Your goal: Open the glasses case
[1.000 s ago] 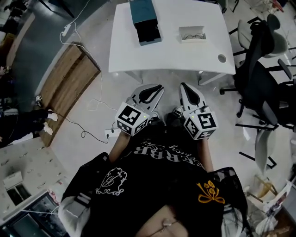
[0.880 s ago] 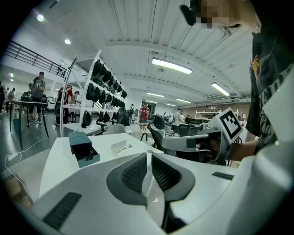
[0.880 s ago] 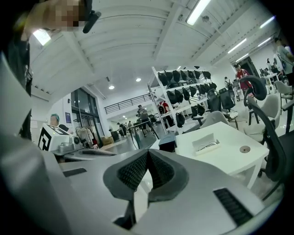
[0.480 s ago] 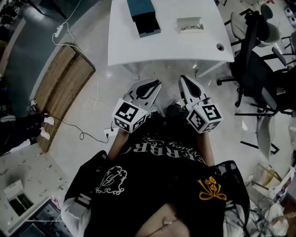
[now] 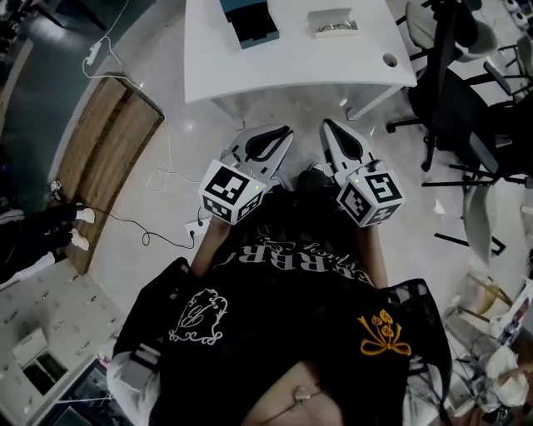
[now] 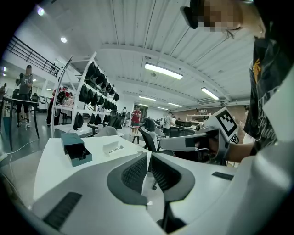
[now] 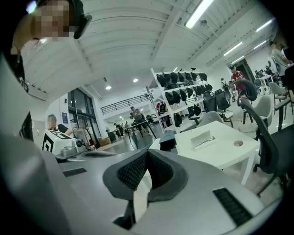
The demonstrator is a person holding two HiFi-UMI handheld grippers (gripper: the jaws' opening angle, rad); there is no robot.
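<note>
Head view: the bench [image 5: 291, 62] stands ahead, well apart from both grippers; on it lie a teal box [image 5: 248, 18] and, near it, a white case [image 5: 333, 23] with glasses showing in it; by my reading the case already lies open, though I cannot tell whether the box is the true case; the left gripper [image 5: 281, 133] and right gripper [image 5: 327, 125] are held close to the body, pointing toward the bench.

Left gripper view: its fingers [image 6: 135, 172] meet pad to pad with nothing between them; box [image 6: 76, 148] and case [image 6: 112, 148] sit far off on the bench; the right gripper is alongside.

Right gripper view: its fingers [image 7: 133, 170] are likewise pressed together and empty; the case [image 7: 203, 139] lies ahead to the right; a chair [image 7: 268, 137] stands near the bench.

The scene fits a walk-up to the job or a step back from an opened case; either way, I judge it best to carry both grippers level, clear of the bench edge and chair, and to read the lid from closer before deciding anything.
</note>
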